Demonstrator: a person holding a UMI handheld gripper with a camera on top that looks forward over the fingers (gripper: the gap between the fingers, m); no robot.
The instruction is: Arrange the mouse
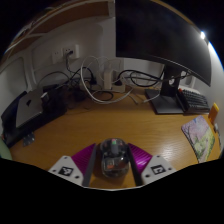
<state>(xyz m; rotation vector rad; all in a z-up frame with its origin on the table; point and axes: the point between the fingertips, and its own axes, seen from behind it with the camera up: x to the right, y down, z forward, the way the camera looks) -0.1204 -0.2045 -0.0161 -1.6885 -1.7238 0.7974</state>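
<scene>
Scanning from the left, I am seeing a dark box-like device point(28, 108) sitting at the back of the wooden desk point(90, 130), with a tangle of cables point(95, 85) running along the wall behind it toward a power strip area I cannot make out clearly. Coming toward the middle, I am looking down at the gripper point(112, 165), whose purple pads point(84, 156) are flanking a mouse point(112, 155) that is sitting right between the fingers, just above the desk edge nearest me. The jaws are standing narrowly apart, about the width of the mouse; the pads are appearing to touch its sides, but I cannot tell whether they are truly pressing or whether the mouse is simply resting on the desk between them. I am judging the mouse to be light and rigid, with a smooth, rounded, somewhat glossy shell that could be slipping out if I am pinching high on the curve, so I am favouring a hold low on its two flat flanks, near the middle of its length. Moving right, a large dark monitor point(160, 40) is rising on its stand point(170, 100) well beyond the fingers, and farther right some colourful printed paper point(200, 135) is lying on the desk beside an orange object point(213, 110).
</scene>
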